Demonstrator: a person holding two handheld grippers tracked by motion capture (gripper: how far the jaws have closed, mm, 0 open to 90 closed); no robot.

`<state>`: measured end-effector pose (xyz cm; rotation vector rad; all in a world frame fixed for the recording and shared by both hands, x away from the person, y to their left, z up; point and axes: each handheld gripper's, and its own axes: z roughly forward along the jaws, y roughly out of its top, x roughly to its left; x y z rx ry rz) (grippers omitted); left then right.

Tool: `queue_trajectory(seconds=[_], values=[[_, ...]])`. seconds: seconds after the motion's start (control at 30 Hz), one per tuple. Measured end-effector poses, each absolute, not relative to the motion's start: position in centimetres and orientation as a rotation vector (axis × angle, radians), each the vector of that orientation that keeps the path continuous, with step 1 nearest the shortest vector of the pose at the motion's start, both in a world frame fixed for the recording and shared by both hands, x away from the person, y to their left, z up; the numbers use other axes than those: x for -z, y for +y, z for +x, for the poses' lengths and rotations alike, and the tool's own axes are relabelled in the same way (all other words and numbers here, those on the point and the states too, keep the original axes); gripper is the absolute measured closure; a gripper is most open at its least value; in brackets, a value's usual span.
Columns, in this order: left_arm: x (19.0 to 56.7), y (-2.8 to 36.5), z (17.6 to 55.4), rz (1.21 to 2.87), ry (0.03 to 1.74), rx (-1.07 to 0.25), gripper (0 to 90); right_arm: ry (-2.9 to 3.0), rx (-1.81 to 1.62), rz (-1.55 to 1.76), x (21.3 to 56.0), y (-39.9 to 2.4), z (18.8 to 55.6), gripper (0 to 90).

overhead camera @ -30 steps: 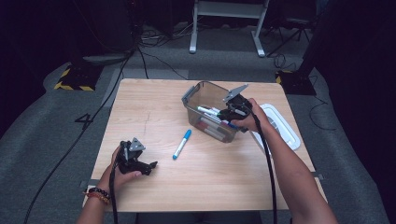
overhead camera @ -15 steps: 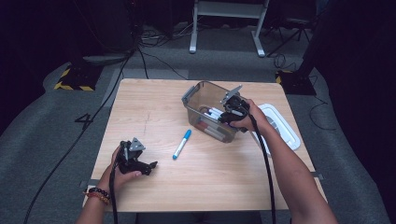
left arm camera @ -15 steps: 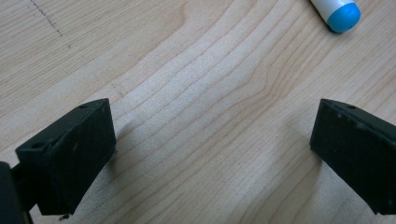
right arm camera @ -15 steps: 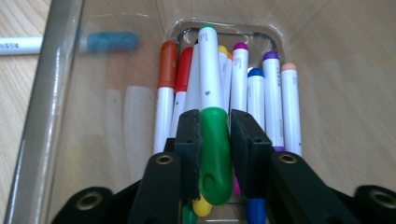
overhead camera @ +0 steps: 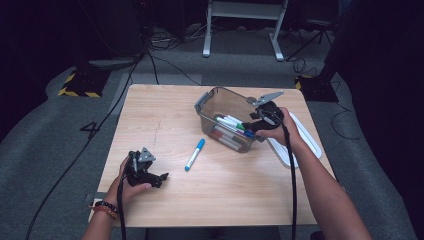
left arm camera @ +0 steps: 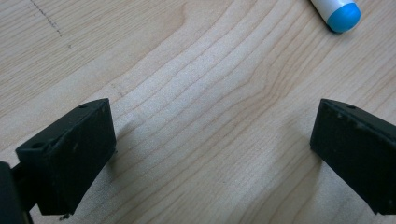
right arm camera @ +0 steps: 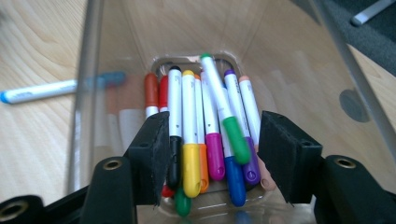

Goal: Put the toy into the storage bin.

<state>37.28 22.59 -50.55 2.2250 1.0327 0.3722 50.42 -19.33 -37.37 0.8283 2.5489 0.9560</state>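
Two black jaws of the right gripper [right arm camera: 212,154] have just been opening and stand apart above the markers [right arm camera: 205,130], nothing pinched between them; a green-capped marker [right arm camera: 223,111] lies loose on top of the pile in the clear bin [overhead camera: 212,102]. The left gripper [left arm camera: 210,154] rests on the table [overhead camera: 150,105] near left, jaws wide and empty. One blue-capped marker [overhead camera: 194,154] lies on the table between them. Lifting out carelessly could catch the bin's rim and drag it toward the white lid [overhead camera: 310,142].
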Motion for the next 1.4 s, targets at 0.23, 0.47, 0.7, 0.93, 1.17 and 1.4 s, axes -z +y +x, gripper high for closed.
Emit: queue_trajectory(seconds=[0.23,0.47,0.7,0.93,1.17,1.4], values=[[50.6,22.6,37.3,2.223,1.036,-0.374,0.5,2.486,-1.070,0.781,35.8,-20.9,47.5,37.2],[50.6,22.5,37.3,2.219,1.041,-0.377,0.5,2.416,-1.120,0.752,36.0,-21.4,43.4,27.9],[50.6,22.5,37.3,2.219,1.041,-0.377,0.5,2.389,-1.208,0.696,37.5,-21.3,39.9,27.2],[50.6,22.5,37.3,2.219,1.041,-0.378,0.5,2.410,-1.248,0.670,39.5,-20.7,37.6,26.3],[50.6,22.5,37.2,2.219,1.042,-0.377,0.5,2.480,-1.229,0.654,42.3,-18.8,37.2,23.6],[50.6,22.5,37.2,2.218,1.043,-0.378,0.5,2.518,-1.193,0.643,44.4,-15.8,37.9,23.1]])
